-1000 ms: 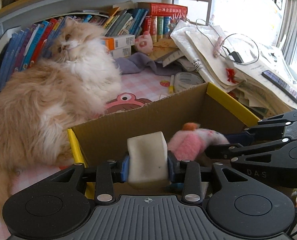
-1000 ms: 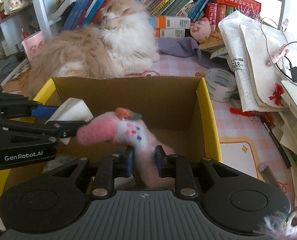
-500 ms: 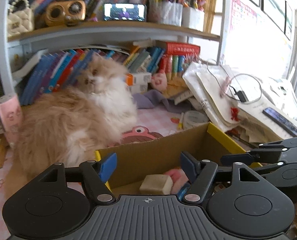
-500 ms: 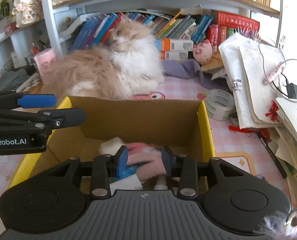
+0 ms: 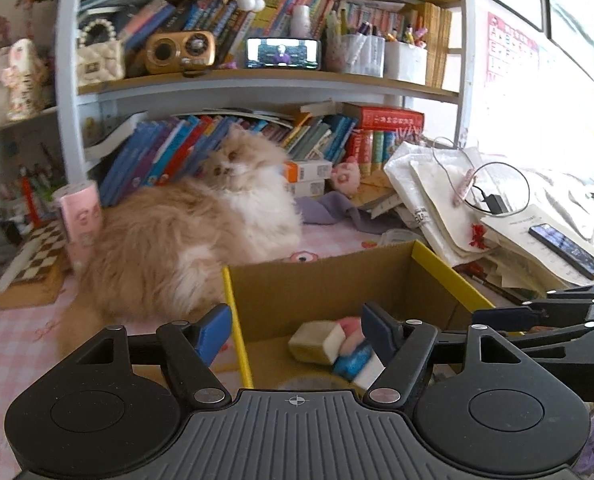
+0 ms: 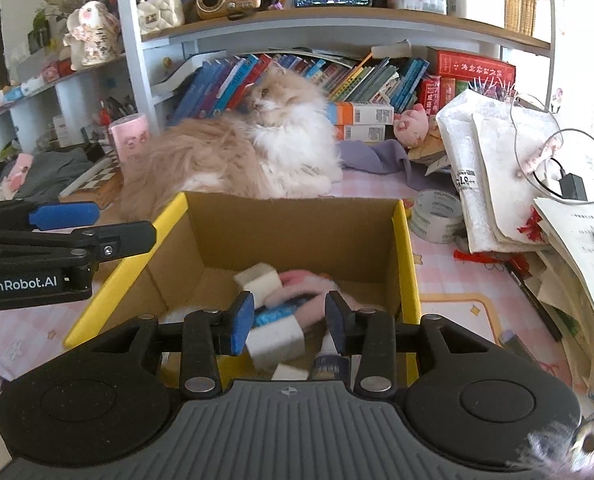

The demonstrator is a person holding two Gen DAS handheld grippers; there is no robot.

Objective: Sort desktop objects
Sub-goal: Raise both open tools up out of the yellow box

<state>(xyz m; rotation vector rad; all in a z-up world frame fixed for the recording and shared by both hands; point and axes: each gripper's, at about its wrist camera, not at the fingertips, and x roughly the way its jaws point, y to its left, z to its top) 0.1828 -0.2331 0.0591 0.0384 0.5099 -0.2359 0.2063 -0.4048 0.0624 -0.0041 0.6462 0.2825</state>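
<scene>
A cardboard box with yellow flaps [image 5: 329,284] [image 6: 293,236] stands on the pink checked desk. Inside lie a cream foam block [image 5: 317,342] [image 6: 257,280], a pink felt toy [image 5: 351,330] [image 6: 309,292] and a blue and white item [image 5: 353,362] [image 6: 275,334]. My left gripper [image 5: 295,332] is open and empty, raised above the box's left front corner. My right gripper [image 6: 289,320] is open and empty above the box's near side. Each gripper shows in the other's view, the right [image 5: 537,316] and the left [image 6: 97,226].
A fluffy orange and white cat [image 5: 185,240] [image 6: 237,156] lies right behind the box. A tape roll [image 6: 437,216] sits to the box's right. Stacked papers, cables and a phone [image 5: 565,250] fill the right side. Books line the shelf behind.
Both grippers opened and dropped the foam block and the pink toy into the box, then lifted up and back. The cat turned its head.
</scene>
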